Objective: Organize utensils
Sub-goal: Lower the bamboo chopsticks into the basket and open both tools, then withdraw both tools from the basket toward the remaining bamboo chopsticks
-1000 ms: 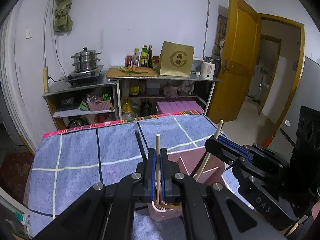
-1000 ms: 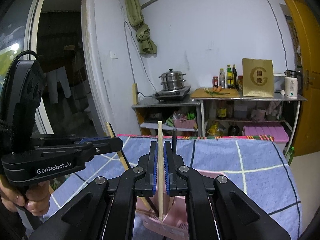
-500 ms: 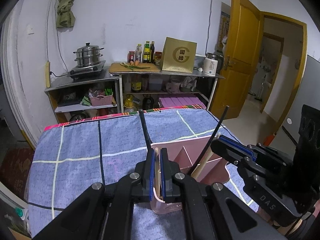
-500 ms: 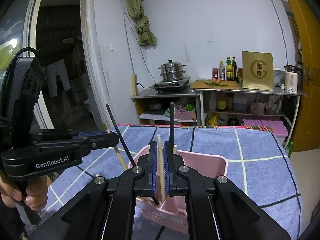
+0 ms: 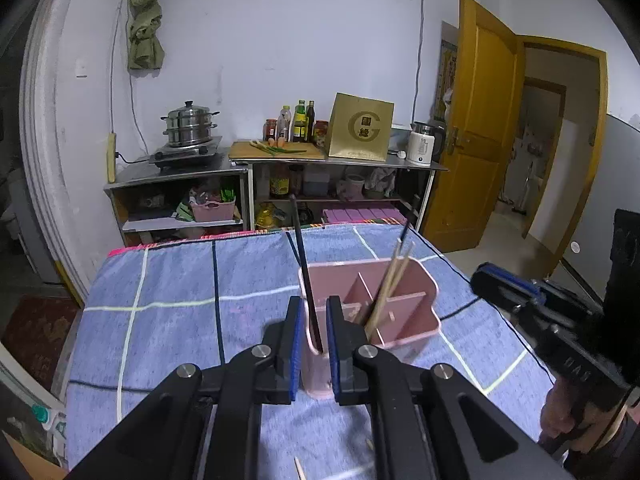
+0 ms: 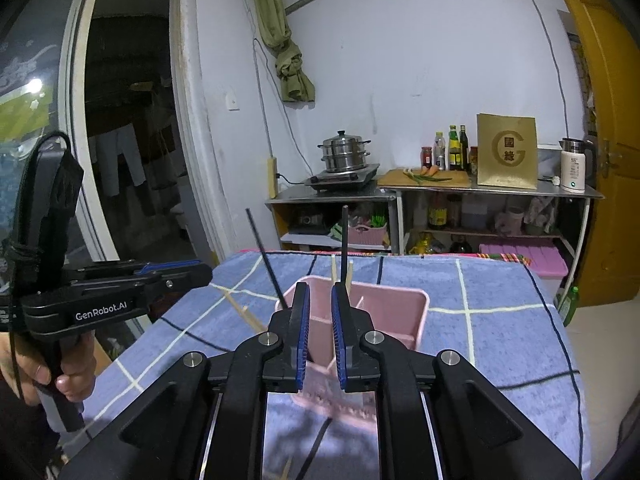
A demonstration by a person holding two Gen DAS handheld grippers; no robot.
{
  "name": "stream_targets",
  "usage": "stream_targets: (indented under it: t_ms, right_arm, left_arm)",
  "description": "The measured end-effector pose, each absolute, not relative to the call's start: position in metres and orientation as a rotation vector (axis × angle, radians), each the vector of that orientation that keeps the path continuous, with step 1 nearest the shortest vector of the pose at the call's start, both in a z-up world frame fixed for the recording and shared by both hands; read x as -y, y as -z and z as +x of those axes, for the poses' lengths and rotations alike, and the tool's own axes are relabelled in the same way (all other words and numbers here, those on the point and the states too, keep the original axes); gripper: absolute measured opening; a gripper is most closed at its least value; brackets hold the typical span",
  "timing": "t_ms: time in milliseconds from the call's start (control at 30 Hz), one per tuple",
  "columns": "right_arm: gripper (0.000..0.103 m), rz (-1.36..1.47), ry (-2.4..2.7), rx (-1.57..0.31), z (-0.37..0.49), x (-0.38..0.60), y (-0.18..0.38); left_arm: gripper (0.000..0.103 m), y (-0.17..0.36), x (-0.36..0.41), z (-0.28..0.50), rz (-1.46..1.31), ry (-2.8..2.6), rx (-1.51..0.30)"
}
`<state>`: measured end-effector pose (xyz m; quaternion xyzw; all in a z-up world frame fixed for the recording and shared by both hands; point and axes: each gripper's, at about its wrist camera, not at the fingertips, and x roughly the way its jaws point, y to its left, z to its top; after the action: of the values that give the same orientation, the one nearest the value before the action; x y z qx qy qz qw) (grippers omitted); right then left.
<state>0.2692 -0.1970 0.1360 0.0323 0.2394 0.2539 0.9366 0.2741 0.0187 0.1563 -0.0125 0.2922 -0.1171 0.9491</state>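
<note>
Both wooden chopsticks have dropped from my grippers into the pink divided caddy (image 5: pixel 400 312) — left gripper (image 5: pixel 311 340) and right gripper (image 6: pixel 320 336) have just been opening, nothing pinched. Loose chopsticks (image 5: pixel 298 472) lie below-behind my left gripper, pointing roughly away — nearer it.

Both tools are matte black plastic. The left gripper (image 5: pixel 311 332) has two flat fingers (image 5: pixel 295 344) lined with ribbed blue pads, each hinged on angular black arms fastened by round silver screws (image 5: pixel 189 370). The right gripper (image 6: pixel 320 330) is built the same. At nine o'clock in the right view, white lettering (image 6: pixel 101 305) reads "GenRobot.AI" on the body, with a black strap above the hand (image 6: pixel 48 368) on its handle.
</note>
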Motion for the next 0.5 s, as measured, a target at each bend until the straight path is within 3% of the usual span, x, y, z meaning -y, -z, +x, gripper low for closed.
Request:
stream_targets:
  t_ms: [500]
  right_arm:
    - [0.011,0.055,-0.524,-0.511,0.189,0.223,-0.122]
  left_arm:
    - [0.011,-0.126,-0.012,0.179,-0.053,0.284,-0.596]
